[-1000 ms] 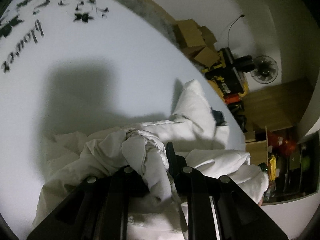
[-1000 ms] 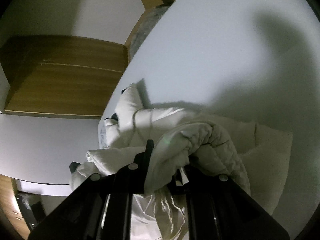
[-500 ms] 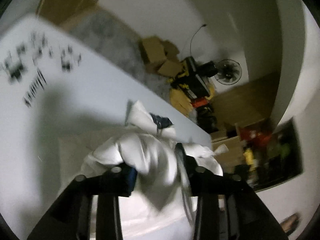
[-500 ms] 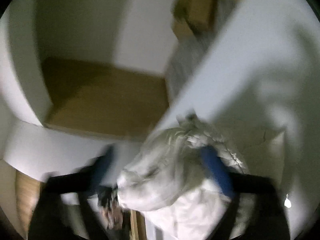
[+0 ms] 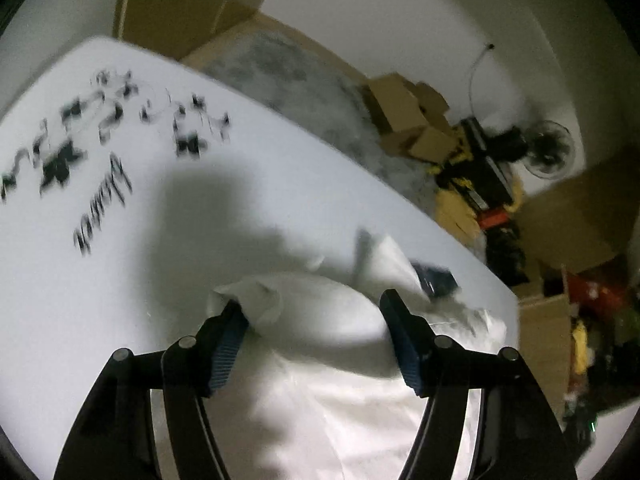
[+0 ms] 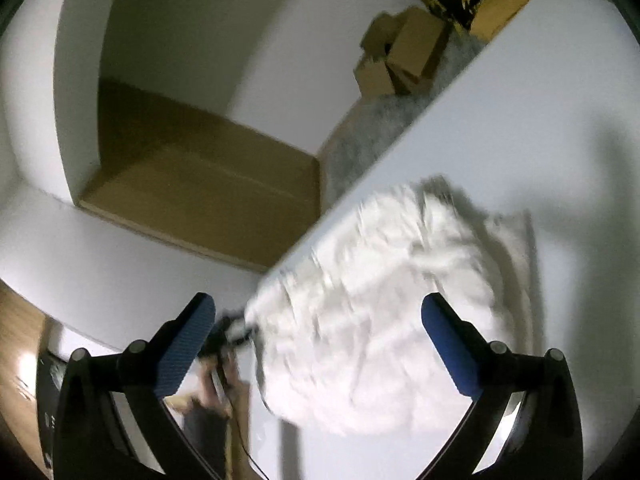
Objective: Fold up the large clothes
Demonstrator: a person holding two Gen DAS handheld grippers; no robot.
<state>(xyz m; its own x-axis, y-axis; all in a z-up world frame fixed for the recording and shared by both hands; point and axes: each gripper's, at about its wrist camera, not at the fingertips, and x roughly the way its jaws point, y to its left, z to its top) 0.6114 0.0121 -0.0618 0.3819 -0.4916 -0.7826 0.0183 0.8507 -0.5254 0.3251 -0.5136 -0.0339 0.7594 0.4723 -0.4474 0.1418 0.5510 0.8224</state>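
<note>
Left tongs point(image 5: 314, 312): spread wide, holding nothing. A corner of the white garment point(image 5: 320, 320) brushes the tip of the left-side finger point(image 5: 224, 340); the right-side finger sits at the edge of the cloth mound, and contact there cannot be told.

Right tongs point(image 6: 318, 320): spread wide, gripping nothing. The white garment point(image 6: 380, 320) lies between and beyond the two blue-padded fingers point(image 6: 448, 344), blurred by motion.

Garment: a puffy white heap on the white table point(image 5: 120, 280), directly ahead of both tongs, near the table's edge. A small dark patch point(image 5: 434, 282) shows on it just beyond the left tongs' right-side finger.

Table: black printed lettering and flower marks point(image 5: 100, 152) lie well beyond the left tongs, to the left; a shadow falls between them and the garment.

Background: cardboard boxes point(image 5: 408, 120) and a fan point(image 5: 548, 154) on the floor, far ahead of the left tongs.

Change: one second ago both tongs were clamped on bunched cloth; now both have let go and stand wide, and the garment sits as a rounder heap on the table.
</note>
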